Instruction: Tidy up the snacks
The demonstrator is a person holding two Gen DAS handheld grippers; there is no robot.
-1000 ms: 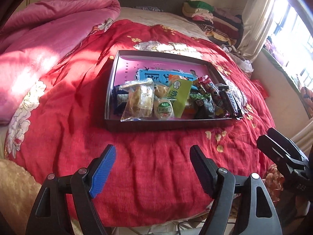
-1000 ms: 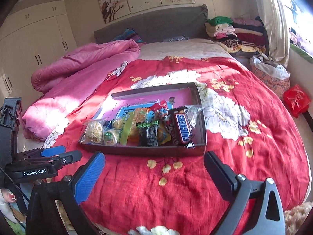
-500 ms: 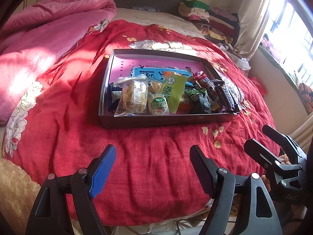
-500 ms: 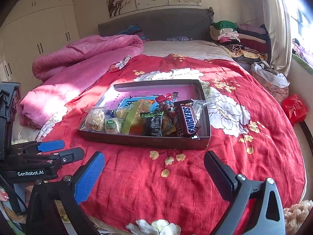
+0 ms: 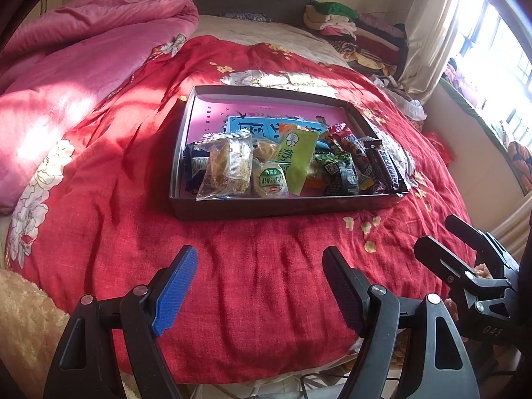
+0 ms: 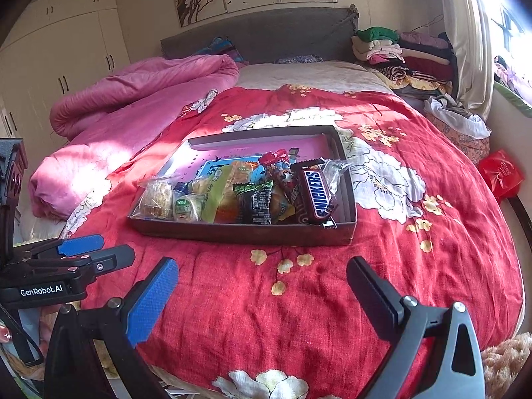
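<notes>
A dark shallow box (image 5: 286, 206) with a pink floor sits on the red floral bedspread; it also shows in the right wrist view (image 6: 246, 232). Several wrapped snacks lie piled at its near end: a clear-bagged pastry (image 5: 227, 169), a green packet (image 5: 297, 159), a black and green packet (image 6: 256, 201) and a Snickers bar (image 6: 316, 193). My left gripper (image 5: 259, 266) is open and empty above the bedspread, short of the box. My right gripper (image 6: 262, 274) is open and empty, also short of the box.
A rumpled pink quilt (image 6: 133, 99) lies along the left of the bed. Folded clothes (image 6: 402, 53) are stacked at the headboard's right. A red bag (image 6: 502, 173) sits on the floor by the window wall. A beige fluffy rug (image 5: 23, 326) lies at the bed's foot.
Both grippers have moved forward toward the box, which now looks closer and larger. Both stay open and empty.
</notes>
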